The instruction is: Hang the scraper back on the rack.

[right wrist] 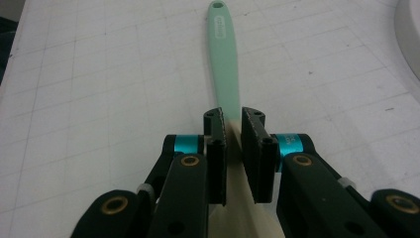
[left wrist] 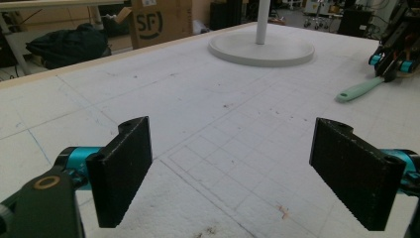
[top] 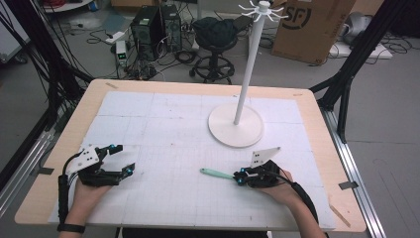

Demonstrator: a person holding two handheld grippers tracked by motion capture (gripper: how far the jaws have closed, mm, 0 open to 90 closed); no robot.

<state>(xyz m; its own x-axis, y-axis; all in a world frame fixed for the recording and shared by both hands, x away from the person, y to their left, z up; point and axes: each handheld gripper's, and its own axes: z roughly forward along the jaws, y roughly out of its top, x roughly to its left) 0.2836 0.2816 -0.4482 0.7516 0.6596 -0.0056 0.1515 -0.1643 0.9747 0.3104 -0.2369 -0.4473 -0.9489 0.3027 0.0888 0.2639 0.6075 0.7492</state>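
Overhead, a wooden tabletop point(top: 317, 106) carries a white gridded mat point(top: 173, 129); beyond its far edge stand a stool point(top: 214, 34), a cardboard box point(top: 309, 25) and two computer towers point(top: 154, 27). One white stand point(top: 236, 126) rises near the far right. One mint-handled spatula point(top: 216, 173) lies by the near edge, right of centre, pinched by the right gripper point(top: 239, 177). Near the left edge, the left gripper point(top: 123, 159) has its jaws spread wide over bare mat.
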